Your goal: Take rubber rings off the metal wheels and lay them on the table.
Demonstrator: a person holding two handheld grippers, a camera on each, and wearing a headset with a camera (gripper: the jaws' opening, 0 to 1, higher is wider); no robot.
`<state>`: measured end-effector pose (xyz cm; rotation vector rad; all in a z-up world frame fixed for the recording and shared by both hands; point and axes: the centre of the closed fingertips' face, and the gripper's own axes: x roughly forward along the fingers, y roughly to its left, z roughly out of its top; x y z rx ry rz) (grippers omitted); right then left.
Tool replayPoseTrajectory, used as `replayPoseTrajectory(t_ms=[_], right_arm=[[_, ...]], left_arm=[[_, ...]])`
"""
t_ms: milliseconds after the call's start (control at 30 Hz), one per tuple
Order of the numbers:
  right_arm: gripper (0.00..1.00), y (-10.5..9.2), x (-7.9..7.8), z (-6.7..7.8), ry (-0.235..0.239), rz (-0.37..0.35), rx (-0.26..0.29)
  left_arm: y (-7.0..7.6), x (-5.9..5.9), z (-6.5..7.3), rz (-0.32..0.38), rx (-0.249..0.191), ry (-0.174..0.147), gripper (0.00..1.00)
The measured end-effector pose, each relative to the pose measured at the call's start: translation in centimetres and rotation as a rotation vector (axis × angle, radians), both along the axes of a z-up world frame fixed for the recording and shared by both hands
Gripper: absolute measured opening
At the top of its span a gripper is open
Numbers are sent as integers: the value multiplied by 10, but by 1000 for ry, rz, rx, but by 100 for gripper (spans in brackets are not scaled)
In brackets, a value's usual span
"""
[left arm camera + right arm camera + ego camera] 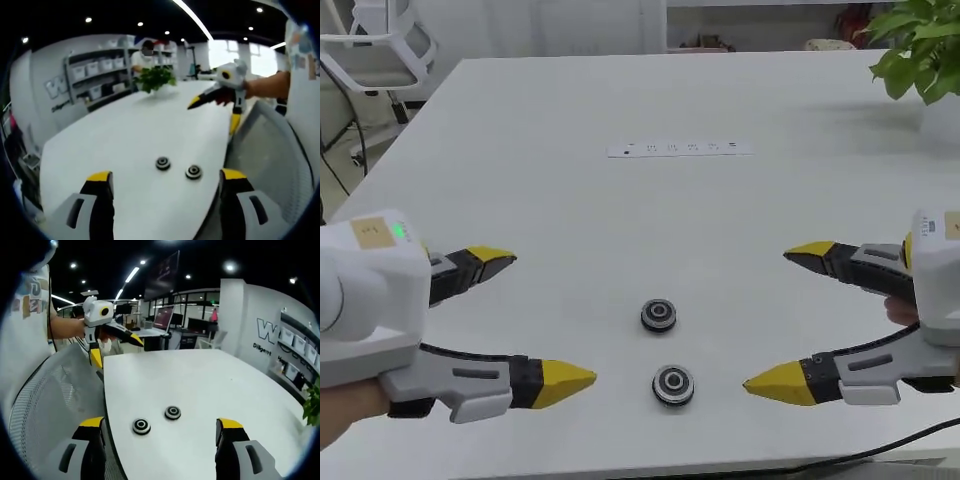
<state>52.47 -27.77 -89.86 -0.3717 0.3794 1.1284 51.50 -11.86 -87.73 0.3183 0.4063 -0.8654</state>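
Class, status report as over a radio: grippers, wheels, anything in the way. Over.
Both open, empty: left gripper, right gripper. On table between them: near wheel, far wheel, neither stripped. Path clear.

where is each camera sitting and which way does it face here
Head view: on the person's head, looking down at the table, far wheel, near wheel, left gripper, right gripper, a hand.
Left gripper view: on the left gripper, facing across the table toward the plant; own jaws below, right gripper and right arm beyond.
Right gripper view: on the right gripper, facing back; own jaws, left gripper, left arm.
Shared: all three show both wheels.
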Motion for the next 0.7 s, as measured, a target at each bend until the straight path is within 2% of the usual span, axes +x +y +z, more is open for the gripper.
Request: replayPoseTrajectory(t_ms=[267,367,533,700], right_arm=[[84,12,3,-2,7,48,7],[80,16,2,-7,4,70,-2],[75,18,6,-14,15,91,-4],[68,21,10,-18,52,101,18]], left_arm=[[-5,6,-3,-34,19,-3,84],[-7,7,-8,-48,25,6,83],[-12,9,-15,-71,12,35,79],[-17,12,-23,-89,7,53,77]])
